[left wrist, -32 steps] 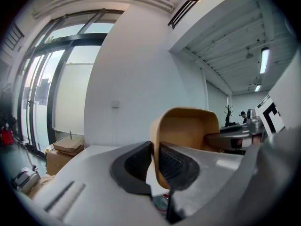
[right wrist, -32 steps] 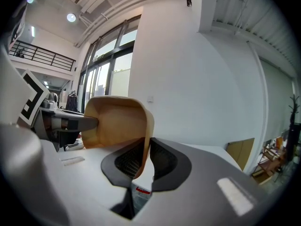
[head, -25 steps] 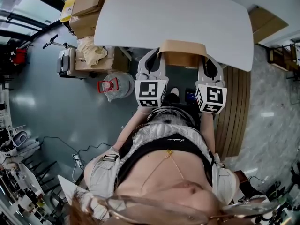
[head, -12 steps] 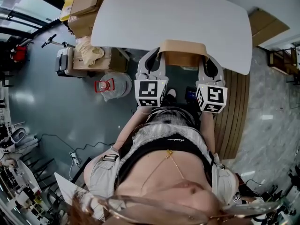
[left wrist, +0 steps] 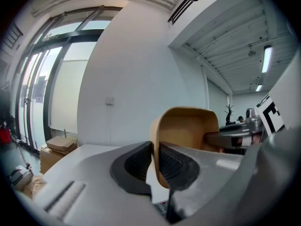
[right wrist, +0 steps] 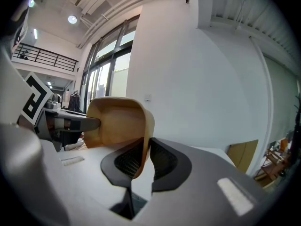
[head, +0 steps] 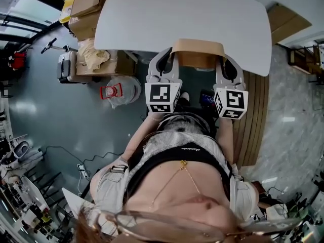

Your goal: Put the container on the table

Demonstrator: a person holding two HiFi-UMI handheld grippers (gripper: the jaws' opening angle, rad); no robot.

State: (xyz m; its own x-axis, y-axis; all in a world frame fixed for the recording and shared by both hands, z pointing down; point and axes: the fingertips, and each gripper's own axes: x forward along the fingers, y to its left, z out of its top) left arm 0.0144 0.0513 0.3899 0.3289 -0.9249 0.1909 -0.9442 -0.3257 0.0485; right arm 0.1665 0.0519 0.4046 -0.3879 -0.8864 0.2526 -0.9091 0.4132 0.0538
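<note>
A tan, bowl-like container (head: 198,52) hangs between my two grippers, at the near edge of the white table (head: 182,16) and off its surface. My left gripper (head: 169,59) is shut on the container's left rim, and my right gripper (head: 223,62) is shut on its right rim. In the left gripper view the jaws (left wrist: 155,157) pinch the thin wall of the container (left wrist: 188,131), with the right gripper (left wrist: 235,138) on the far side. In the right gripper view the jaws (right wrist: 144,155) clamp the container (right wrist: 115,126) too.
Cardboard boxes (head: 88,9) and a clear jug with a red handle (head: 119,91) stand on the floor to the left of the table. Wooden slats (head: 255,115) and a brown panel (head: 286,23) lie to the right. The person's body fills the lower middle.
Both grippers and the container have shifted slightly forward toward the table. The grip on both rims is the same.
</note>
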